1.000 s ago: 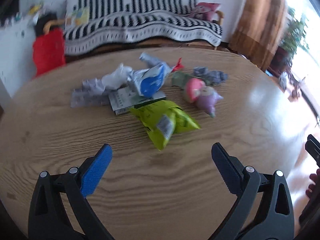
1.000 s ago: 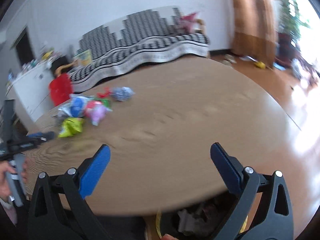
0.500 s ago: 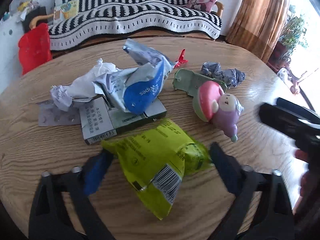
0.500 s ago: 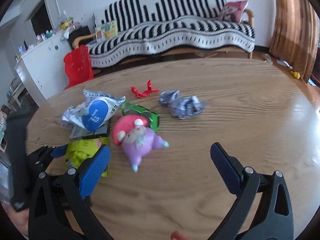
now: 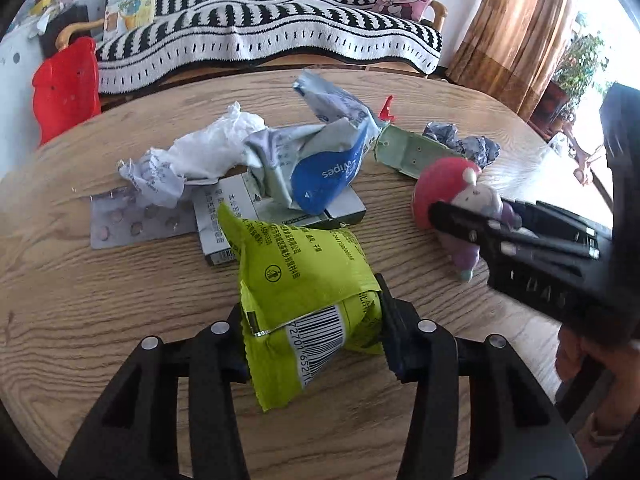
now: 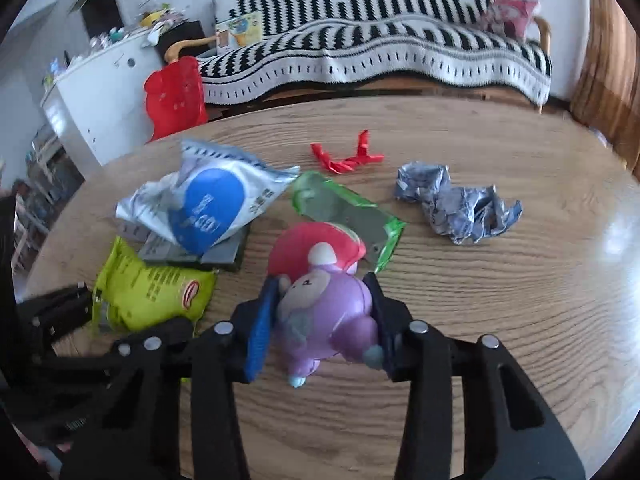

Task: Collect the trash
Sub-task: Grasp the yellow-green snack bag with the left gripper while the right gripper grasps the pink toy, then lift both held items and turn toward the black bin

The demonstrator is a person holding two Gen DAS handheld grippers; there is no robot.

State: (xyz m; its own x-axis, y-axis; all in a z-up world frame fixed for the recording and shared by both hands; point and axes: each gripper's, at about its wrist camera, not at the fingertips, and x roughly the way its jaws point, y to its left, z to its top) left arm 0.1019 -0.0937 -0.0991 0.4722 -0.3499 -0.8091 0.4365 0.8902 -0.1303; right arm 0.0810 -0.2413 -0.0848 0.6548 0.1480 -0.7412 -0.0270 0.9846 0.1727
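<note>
My left gripper [image 5: 312, 320] is shut on a lime-green snack bag [image 5: 300, 280] on the round wooden table [image 5: 80, 300]; the bag also shows in the right wrist view [image 6: 148, 296]. My right gripper [image 6: 320, 320] is shut on a purple toy figure with a red cap [image 6: 324, 300], also seen in the left wrist view [image 5: 452, 200]. Behind lie a blue-and-white wipes pack [image 5: 320, 160], a crumpled white paper [image 5: 200, 152], a pill blister [image 5: 132, 220], a grey box [image 5: 280, 208], a green wrapper [image 6: 344, 208], crumpled foil [image 6: 460, 204] and a red scrap [image 6: 344, 160].
A sofa with a black-and-white striped blanket [image 5: 260, 40] stands behind the table. A red chair [image 5: 64, 84] is at the back left, beside a white cabinet [image 6: 100, 92]. A brown curtain [image 5: 512, 28] hangs at the right.
Both grippers moved in from open. The left one closed on the green snack bag. The right one came across the table and closed on the purple toy.
</note>
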